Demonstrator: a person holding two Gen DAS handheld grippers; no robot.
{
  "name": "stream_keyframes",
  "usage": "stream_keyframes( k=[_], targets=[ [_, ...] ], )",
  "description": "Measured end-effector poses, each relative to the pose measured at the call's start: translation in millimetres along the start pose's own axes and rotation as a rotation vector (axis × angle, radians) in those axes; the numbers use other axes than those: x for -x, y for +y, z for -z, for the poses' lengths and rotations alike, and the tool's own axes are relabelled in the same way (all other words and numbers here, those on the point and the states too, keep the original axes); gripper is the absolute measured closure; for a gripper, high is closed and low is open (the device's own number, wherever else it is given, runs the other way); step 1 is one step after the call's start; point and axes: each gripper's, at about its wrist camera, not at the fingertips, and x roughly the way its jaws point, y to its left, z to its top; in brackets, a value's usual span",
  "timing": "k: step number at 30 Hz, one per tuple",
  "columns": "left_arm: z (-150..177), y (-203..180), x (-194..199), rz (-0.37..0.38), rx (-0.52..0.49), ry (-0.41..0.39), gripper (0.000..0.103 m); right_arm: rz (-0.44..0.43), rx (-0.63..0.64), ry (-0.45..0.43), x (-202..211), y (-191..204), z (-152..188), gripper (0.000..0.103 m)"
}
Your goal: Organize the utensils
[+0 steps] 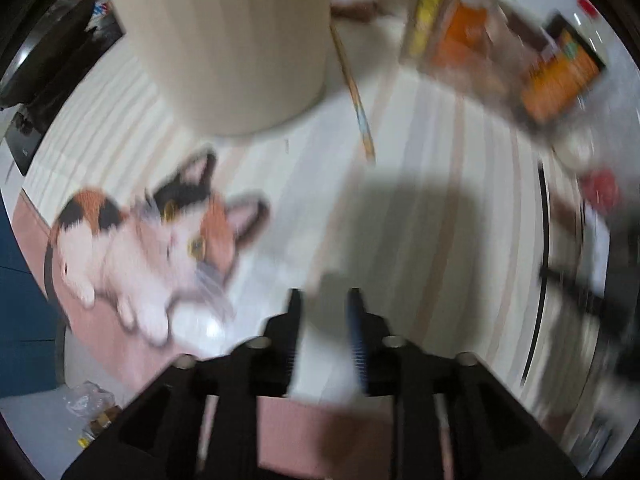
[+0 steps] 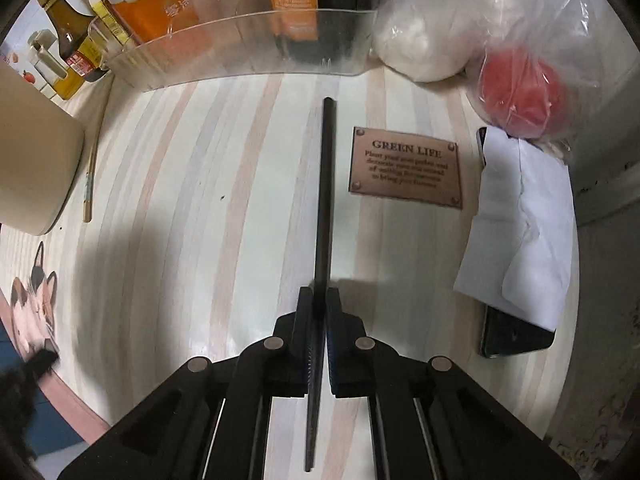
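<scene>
Gripping a black chopstick (image 2: 325, 200), the right gripper (image 2: 319, 300) occupies the lower centre of the right wrist view, its jaws clenched on the stick. The chopstick runs straight up the frame from between the pads, its far end stopping short of a clear bin (image 2: 240, 56) along the upper edge. Right of the stick a brown plaque (image 2: 404, 166) lettered GREEN LIFE lies on the striped mat (image 2: 200, 200). Farther right sit white paper (image 2: 520, 220) over a dark phone (image 2: 516, 334), and a bag with a red ball (image 2: 520, 92) at the upper right. A cream holder (image 2: 32, 152) stands at the left edge, with a wooden chopstick (image 2: 89, 184) lying just beside it.

The left wrist view is blurred. The left gripper (image 1: 324, 300), at lower centre, has its jaws parted and nothing between them. The holder (image 1: 232, 40) fills the upper left; the wooden chopstick (image 1: 354, 92) lies just to its right. A cat print (image 1: 152, 248) marks the mat (image 1: 400, 120) at the left, and orange packets (image 1: 500, 60) crowd the upper right.
</scene>
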Motion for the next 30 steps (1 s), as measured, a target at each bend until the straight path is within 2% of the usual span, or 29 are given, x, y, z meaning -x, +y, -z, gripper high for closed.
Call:
stream_keyframes(
  k=[2,6,12,15,16,17,18,20,24,30],
  targets=[
    [-18,-5,-5,-0.006,0.026,-0.041,0.057,-0.001,-0.006,0.006,0,0,0,0.097],
    [-52,-24,-31,-0.018,0.041,-0.042,0.056,-0.003,-0.028,0.027,-1,-2,-6,0.097],
    [-72,-29,-57,-0.068,0.041,0.009,0.057,-0.016,-0.075,0.064,-6,-12,-28,0.097],
    [-77,-32,-63,-0.084,0.04,0.01,0.063,-0.018,-0.078,0.094,-8,-14,-36,0.097],
    [-79,-34,-63,-0.09,0.03,-0.004,0.072,-0.018,-0.074,0.105,-9,-14,-39,0.097],
    [-79,-36,-66,-0.091,0.024,-0.008,0.087,-0.02,-0.072,0.114,-9,-15,-42,0.097],
    [-81,-40,-67,-0.095,0.004,-0.012,0.096,-0.02,-0.067,0.119,-10,-16,-44,0.097],
    [-83,-47,-70,-0.114,-0.023,-0.017,0.099,-0.019,-0.055,0.125,-10,-17,-49,0.097],
    [-72,-50,-70,-0.104,-0.057,-0.021,0.099,-0.015,-0.037,0.125,-10,-18,-53,0.097],
    [-8,-30,-48,-0.069,-0.09,0.02,0.099,-0.013,-0.003,0.13,-8,-8,-44,0.097]
  ],
)
